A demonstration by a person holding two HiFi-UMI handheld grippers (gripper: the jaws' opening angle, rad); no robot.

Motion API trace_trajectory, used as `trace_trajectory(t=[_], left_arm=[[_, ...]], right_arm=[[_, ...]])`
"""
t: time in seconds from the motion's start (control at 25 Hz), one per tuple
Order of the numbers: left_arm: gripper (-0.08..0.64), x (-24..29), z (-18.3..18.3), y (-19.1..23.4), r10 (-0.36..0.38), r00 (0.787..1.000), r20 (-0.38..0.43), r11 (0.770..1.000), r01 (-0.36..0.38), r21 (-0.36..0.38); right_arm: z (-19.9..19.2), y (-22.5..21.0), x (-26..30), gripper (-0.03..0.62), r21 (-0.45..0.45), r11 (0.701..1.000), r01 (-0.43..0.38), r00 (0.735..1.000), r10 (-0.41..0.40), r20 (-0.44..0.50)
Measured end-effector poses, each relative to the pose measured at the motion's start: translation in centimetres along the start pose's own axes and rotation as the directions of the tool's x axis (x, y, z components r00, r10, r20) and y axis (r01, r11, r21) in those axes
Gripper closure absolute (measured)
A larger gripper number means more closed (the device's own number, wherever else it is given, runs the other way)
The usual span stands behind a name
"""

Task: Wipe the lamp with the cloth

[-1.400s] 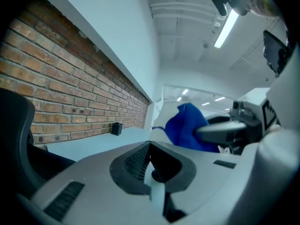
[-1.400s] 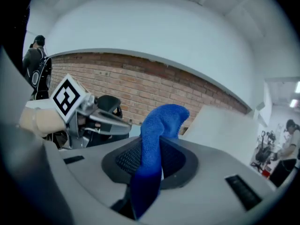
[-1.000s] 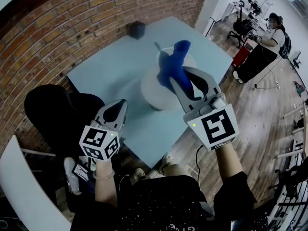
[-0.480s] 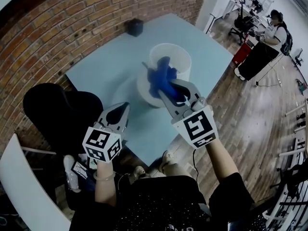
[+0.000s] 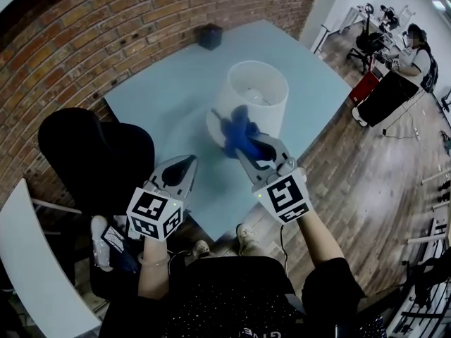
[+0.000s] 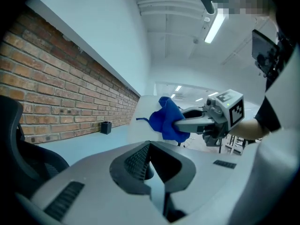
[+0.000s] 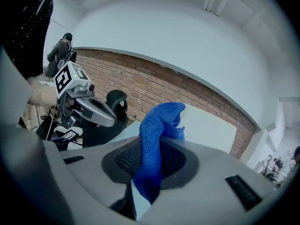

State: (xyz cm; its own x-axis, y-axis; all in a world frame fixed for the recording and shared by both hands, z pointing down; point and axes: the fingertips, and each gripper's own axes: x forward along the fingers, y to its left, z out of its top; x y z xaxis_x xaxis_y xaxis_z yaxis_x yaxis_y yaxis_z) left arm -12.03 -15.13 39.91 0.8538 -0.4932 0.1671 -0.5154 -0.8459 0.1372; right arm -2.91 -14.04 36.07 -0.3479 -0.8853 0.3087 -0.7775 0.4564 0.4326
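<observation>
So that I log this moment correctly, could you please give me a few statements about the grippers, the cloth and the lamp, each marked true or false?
1. The right gripper is clamped on the blue cloth. True.
2. The left gripper grips the lamp. False: its jaws are together on nothing, apart from the lamp, near the front edge of the table.
3. The cloth lies flat on the table. False: it is held up at the near side of the lamp's white shade.
4. A small black box stands at the table's far edge, by the brick wall. True.
</observation>
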Motion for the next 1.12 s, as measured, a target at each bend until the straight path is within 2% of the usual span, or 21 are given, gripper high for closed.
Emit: trace_trajectory(t=[0.32, 0.52, 0.6, 0.68, 0.76, 0.88, 1.0, 1.12], left_arm=[[0.551, 0.5, -2.3, -1.1, 0.053, 0.998, -0.020, 0.998, -0.054, -0.031], [0.551, 1.7, -5.0, -2.0, 0.097, 0.993, -0.060, 0.993, -0.101, -0.059], [0.551, 2.1, -6.3, -2.3, 0.119, 0.990, -0.081, 0.991, -0.123, -0.052], [0.551, 2.2, -7.6, -2.6, 0.144, 0.985, -0.095, 0.988, -0.149, -0.047], [0.551, 2.2, -8.6, -2.9, 0.164, 0.982, -0.095, 0.984, -0.170, -0.062], [0.551, 1.7, -9.2, -2.6, 0.197, 0.976, -0.093, 0.975, -0.205, -0.090], [0.551, 1.1, -9.8, -1.3, 0.246, 0.965, -0.089, 0.961, -0.255, -0.111], [0.551, 0.6, -10.0, -0.2, 0.289, 0.955, -0.071, 0.944, -0.297, -0.141]], right_arm=[[-4.5, 2.9, -0.2, 0.503, 0.040, 0.991, -0.129, 0.992, 0.129, -0.003], [-9.2, 7.0, 0.3, 0.503, 0.061, 0.961, -0.269, 0.960, 0.273, -0.056], [-11.2, 8.2, 1.2, 0.503, 0.078, 0.955, -0.286, 0.955, 0.290, -0.062], [-12.9, 8.3, 2.4, 0.503, 0.039, 0.972, -0.232, 0.969, 0.234, -0.074], [-14.2, 7.3, 3.6, 0.503, -0.084, 0.987, -0.134, 0.989, 0.128, -0.078], [-13.9, 4.8, 5.6, 0.503, -0.247, 0.969, 0.010, 1.000, -0.015, -0.017], [-13.6, 2.5, 7.5, 0.503, -0.286, 0.953, 0.102, 0.995, -0.103, 0.012], [-14.2, 1.4, 8.8, 0.503, -0.276, 0.953, 0.126, 0.991, -0.131, 0.001]])
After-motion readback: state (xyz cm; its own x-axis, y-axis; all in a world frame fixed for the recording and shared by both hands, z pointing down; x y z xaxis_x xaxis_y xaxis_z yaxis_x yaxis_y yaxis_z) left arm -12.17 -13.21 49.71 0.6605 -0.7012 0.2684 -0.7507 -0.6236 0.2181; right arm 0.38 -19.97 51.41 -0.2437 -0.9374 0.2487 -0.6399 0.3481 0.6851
